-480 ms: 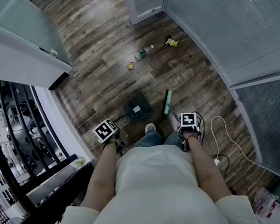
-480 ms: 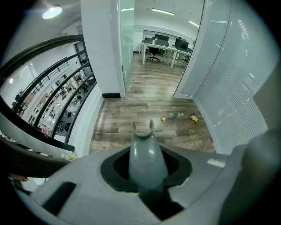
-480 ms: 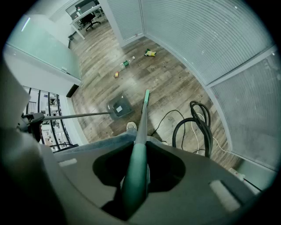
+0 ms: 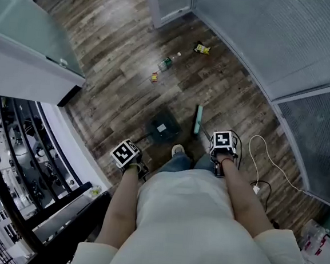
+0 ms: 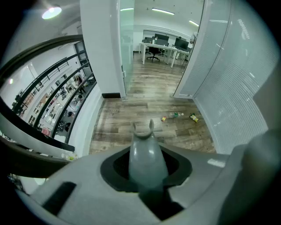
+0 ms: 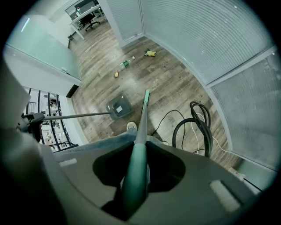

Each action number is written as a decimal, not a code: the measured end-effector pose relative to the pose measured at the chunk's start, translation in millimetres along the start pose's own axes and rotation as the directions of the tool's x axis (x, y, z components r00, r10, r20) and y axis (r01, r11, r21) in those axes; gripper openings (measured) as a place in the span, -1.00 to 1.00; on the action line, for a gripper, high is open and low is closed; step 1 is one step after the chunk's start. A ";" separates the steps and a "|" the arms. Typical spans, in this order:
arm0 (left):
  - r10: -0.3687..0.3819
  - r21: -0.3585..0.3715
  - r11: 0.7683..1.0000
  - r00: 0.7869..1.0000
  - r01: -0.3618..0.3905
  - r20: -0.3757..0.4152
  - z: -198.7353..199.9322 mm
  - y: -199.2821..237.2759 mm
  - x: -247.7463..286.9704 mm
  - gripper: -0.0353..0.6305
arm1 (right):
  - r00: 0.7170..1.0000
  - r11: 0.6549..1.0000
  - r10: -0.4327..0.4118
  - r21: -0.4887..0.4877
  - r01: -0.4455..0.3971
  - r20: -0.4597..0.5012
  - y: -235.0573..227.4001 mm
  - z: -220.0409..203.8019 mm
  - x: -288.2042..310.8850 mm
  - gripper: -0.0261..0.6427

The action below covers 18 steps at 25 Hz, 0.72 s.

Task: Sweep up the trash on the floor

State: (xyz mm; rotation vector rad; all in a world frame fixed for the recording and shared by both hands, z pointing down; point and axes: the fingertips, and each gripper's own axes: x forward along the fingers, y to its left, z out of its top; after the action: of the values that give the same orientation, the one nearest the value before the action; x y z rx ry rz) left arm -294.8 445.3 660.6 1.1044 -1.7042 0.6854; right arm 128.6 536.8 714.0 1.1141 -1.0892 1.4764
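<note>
Out ahead on the wood-plank floor, three bits of trash in a loose line: farthest off, a crumpled yellow wrapper near the curved, blind-covered wall; then a clear plastic bottle with a touch of green, lying on its side; nearest, a small red-and-yellow scrap. All three apart from one another and touched by no tool. Left gripper: clamped on a pale grey dustpan handle, rounded, forked at the tip, filling the gap between the jaws. Seen from the right gripper view, a thin grey rod leading from that gripper to the dark, squarish dustpan, flat on the planks with a white label on top. Right gripper: closed round a green broom handle, with the pole running forward and down to a slim green broom head just right of the dustpan. Pan and broom head both well short of the trash. Between them, closer in, a light shoe. Off to the right, a white cable looped across the planks, and a coil of black cable beside it.
</note>
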 end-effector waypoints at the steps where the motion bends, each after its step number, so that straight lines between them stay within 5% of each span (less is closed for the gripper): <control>1: 0.000 0.000 1.000 1.000 0.000 0.000 0.2 -0.3 -0.3 -0.61 | 1.000 1.000 0.000 -0.001 0.000 0.000 0.1 0.4 -0.5 -0.64; 18: -0.005 -0.011 1.000 1.000 0.005 -0.006 1.3 -0.5 -0.2 -0.61 | 1.000 1.000 0.000 0.016 -0.001 0.005 5.3 4.6 -1.9 -0.64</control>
State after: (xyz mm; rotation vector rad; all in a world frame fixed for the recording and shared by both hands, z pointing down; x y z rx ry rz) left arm -294.9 444.1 659.9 1.0979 -1.6975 0.6748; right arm 124.2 531.2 712.4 1.1292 -1.0825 1.4861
